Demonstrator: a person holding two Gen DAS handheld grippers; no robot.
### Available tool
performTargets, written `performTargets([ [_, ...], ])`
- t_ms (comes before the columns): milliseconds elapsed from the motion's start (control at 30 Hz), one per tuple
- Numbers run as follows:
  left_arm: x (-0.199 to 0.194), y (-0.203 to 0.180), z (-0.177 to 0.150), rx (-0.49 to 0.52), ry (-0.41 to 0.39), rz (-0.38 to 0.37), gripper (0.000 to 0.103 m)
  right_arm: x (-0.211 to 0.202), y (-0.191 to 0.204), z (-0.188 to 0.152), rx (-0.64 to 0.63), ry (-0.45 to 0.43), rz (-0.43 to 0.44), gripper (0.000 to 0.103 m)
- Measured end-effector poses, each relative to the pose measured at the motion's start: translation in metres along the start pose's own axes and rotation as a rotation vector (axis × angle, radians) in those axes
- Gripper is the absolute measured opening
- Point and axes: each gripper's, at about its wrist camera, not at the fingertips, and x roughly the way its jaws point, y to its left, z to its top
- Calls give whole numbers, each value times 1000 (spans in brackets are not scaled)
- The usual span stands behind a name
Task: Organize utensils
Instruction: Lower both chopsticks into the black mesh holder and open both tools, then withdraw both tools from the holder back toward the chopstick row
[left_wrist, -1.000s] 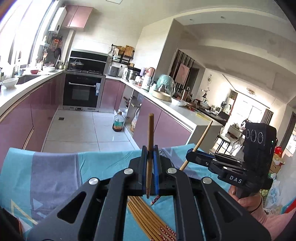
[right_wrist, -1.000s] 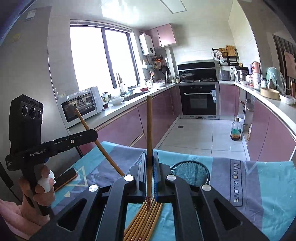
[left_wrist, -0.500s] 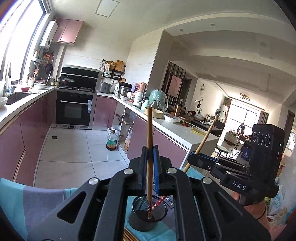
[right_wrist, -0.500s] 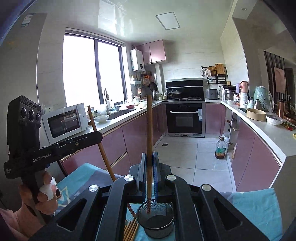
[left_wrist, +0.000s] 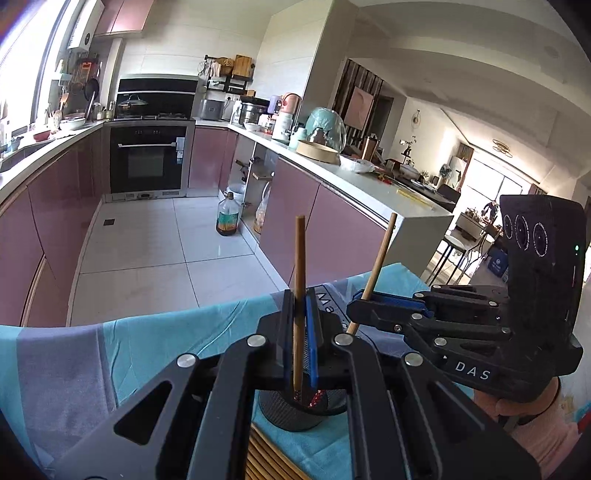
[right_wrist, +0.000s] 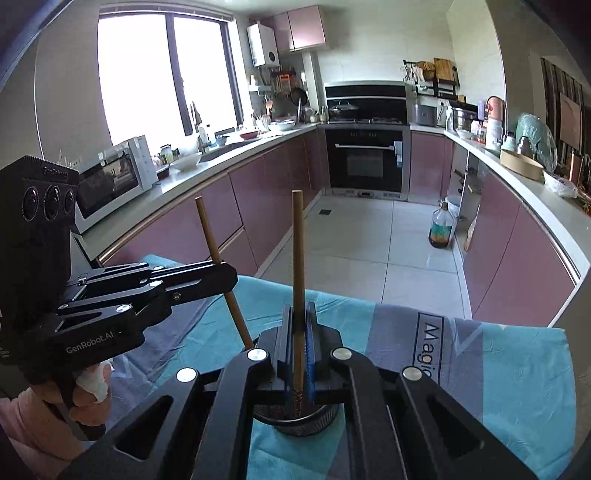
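In the left wrist view my left gripper (left_wrist: 301, 321) is shut on an upright wooden chopstick (left_wrist: 299, 266). Its patterned lower tip hangs inside the rim of a black mesh cup (left_wrist: 295, 415). My right gripper (left_wrist: 360, 304) comes in from the right, shut on a second, slanted chopstick (left_wrist: 380, 254). In the right wrist view the right gripper (right_wrist: 300, 325) clamps its chopstick (right_wrist: 297, 251) upright, tip down in the mesh cup (right_wrist: 306, 421). The left gripper (right_wrist: 229, 275) holds the other chopstick (right_wrist: 210, 236) close on the left.
A teal and grey cloth (left_wrist: 147, 332) covers the table. A row of loose chopsticks (left_wrist: 266, 458) lies on it just in front of the cup. Beyond the table edge are the tiled kitchen floor, purple cabinets and a bottle (right_wrist: 439, 230) on the floor.
Both grippers have travelled from above the loose chopsticks to the mesh cup and sunk a little. The two held chopsticks' lower tips now hang in the cup. Both grips are unchanged.
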Motion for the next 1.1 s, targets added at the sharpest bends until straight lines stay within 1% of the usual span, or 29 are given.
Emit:
performTargets([
  [167, 14, 8, -5, 4, 15, 10, 8, 5, -4, 5, 26, 15, -8, 5],
  [267, 14, 14, -11, 4, 21, 19, 10, 10, -6, 9, 45, 13, -14, 7],
  [333, 14, 19, -14, -2, 24, 25, 16, 12, -9, 10, 61, 7, -19, 7],
  [367, 14, 19, -16, -4, 22, 31, 23, 13, -12, 12, 70, 2, -14, 9],
  [400, 13, 19, -17, -4, 18, 38, 27, 13, -13, 12, 78, -3, -6, 14],
  [467, 8, 19, -19, 5, 8, 56, 30, 12, -15, 12, 92, -14, -13, 20],
  [500, 6, 20, -21, 8, 3, 60, 34, 11, -16, 11, 96, -19, -14, 21],
  [533, 3, 21, -21, 11, -5, 66, 35, 10, -17, 9, 101, -25, -10, 22],
  [600, -3, 23, -22, 17, -24, 82, 35, 6, -17, 6, 109, -38, -5, 27],
  [667, -13, 26, -25, 11, -38, 88, 35, 1, -16, 2, 112, -48, -5, 28],
  [767, -30, 28, -31, 16, -66, 113, 37, -8, -12, -4, 110, -66, 4, 31],
  [800, -36, 29, -34, 21, -76, 121, 42, -12, -11, -7, 107, -74, 6, 32],
  [933, -64, 29, -48, 44, -114, 147, 50, -31, 5, -19, 69, -114, 45, 35],
  [1000, -76, 29, -59, 55, -118, 166, 53, -40, 15, -27, 43, -125, 73, 39],
  [1100, -89, 32, -77, 65, -101, 190, 58, -46, 30, -42, 5, -111, 116, 41],
])
